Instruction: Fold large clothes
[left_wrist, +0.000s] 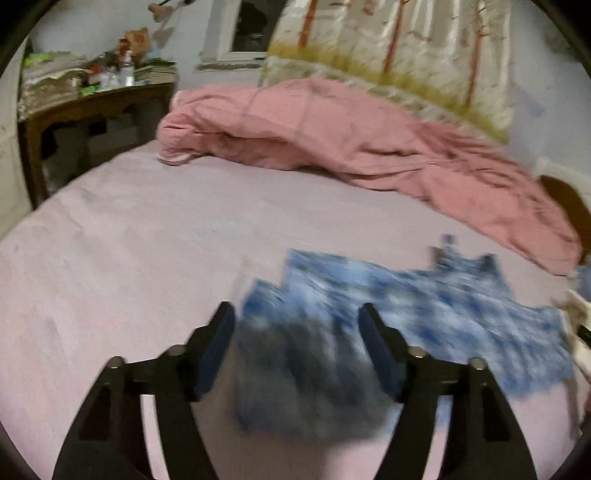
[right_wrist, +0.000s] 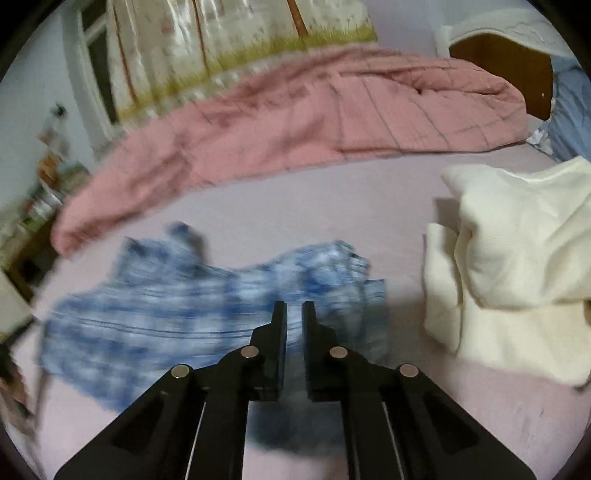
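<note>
left gripper (left_wrist: 297, 314) spread wide, pointing down over the near corner of a blue-and-white plaid garment (left_wrist: 399, 317); cloth bunched between the two fingers, pads not pressing on it as far as the blur allows. right gripper (right_wrist: 294, 308) nearly pressed together, only a narrow slit left between the pads; plaid garment (right_wrist: 207, 295) right under and between the tips, but whether a fold is actually pinched cannot be told from the smeared picture. garment spread flat across the pale pink bedsheet (left_wrist: 129, 240), roughly midway between the two grippers, edges ragged with motion blur. just beside it on the right, in the right wrist view, a rumpled cream-white garment (right_wrist: 517, 258), apart from the plaid one. farther back, a pink quilt (left_wrist: 332, 133) heaped along the far side of the bed, below a curtain printed with tree trunks (left_wrist: 399, 44). at far left, a dark wooden table (left_wrist: 92, 107) cluttered with bottles and papers. no containers anywhere in view.
</note>
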